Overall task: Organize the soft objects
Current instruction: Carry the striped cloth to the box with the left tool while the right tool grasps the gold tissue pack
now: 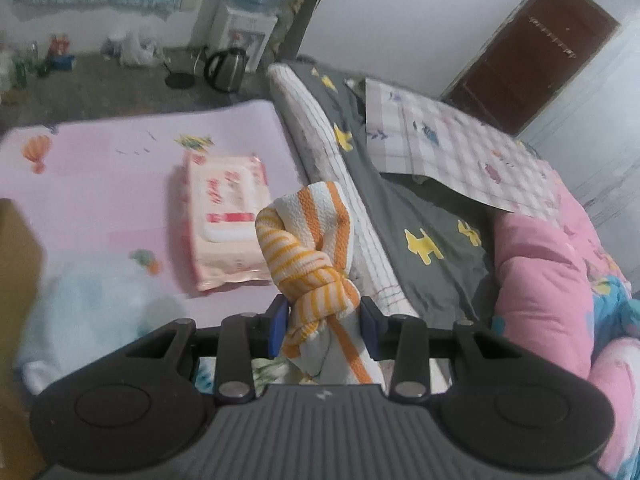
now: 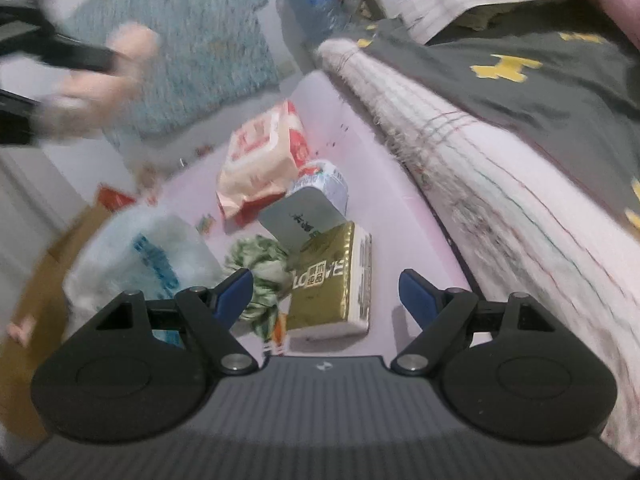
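My left gripper (image 1: 323, 326) is shut on a knotted orange-and-white striped towel (image 1: 310, 248) and holds it above the pink mat's (image 1: 100, 176) right edge, beside the bed. A pink wet-wipe pack (image 1: 224, 216) lies on the mat to its left. My right gripper (image 2: 327, 294) is open and empty, low over the mat (image 2: 384, 184). Just ahead of it lie a gold tissue pack (image 2: 332, 280), a knotted green-and-white cloth (image 2: 264, 276), a grey-lidded pack (image 2: 308, 208), the pink wipe pack (image 2: 264, 152) and a white plastic bag (image 2: 140, 256).
The bed with a grey dog-print sheet (image 1: 424, 216), a checked pillow (image 1: 452, 148) and a pink quilt (image 1: 548, 280) runs along the right. A kettle (image 1: 226, 68) and water dispenser (image 1: 246, 32) stand on the floor beyond. A cardboard box (image 2: 36, 320) sits left.
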Action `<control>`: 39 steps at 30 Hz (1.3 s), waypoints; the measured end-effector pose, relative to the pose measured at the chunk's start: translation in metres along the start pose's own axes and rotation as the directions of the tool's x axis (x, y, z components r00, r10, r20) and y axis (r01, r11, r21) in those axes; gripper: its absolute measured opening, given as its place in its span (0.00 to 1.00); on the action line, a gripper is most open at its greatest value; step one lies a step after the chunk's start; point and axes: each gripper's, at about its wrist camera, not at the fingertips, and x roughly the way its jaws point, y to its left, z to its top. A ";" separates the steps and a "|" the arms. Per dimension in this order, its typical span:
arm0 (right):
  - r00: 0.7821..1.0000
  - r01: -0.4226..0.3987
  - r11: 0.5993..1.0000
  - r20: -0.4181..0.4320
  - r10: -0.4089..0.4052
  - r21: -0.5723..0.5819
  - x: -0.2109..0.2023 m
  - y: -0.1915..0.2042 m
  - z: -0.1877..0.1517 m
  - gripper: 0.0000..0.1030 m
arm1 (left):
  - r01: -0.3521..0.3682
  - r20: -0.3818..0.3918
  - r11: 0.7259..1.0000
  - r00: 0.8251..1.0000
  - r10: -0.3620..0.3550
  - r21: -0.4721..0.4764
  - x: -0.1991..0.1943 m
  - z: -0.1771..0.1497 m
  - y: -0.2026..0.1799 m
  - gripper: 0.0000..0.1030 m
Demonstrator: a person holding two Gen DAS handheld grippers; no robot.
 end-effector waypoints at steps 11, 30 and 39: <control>0.988 0.116 0.979 -0.079 -0.131 -0.167 0.033 0.028 -0.002 0.51 | -0.083 0.171 0.994 0.981 0.094 -0.066 -0.149 -0.073 0.103 0.38; 0.996 0.079 0.997 -0.042 -0.080 -0.013 -0.030 0.011 -0.033 0.44 | -0.314 0.068 0.810 0.915 0.397 -0.496 -0.205 -0.185 0.323 0.38; 1.000 -0.025 0.998 -0.006 0.026 0.061 -0.066 0.008 -0.052 0.44 | -0.456 -0.060 0.748 0.869 0.491 -0.483 -0.169 -0.210 0.340 0.39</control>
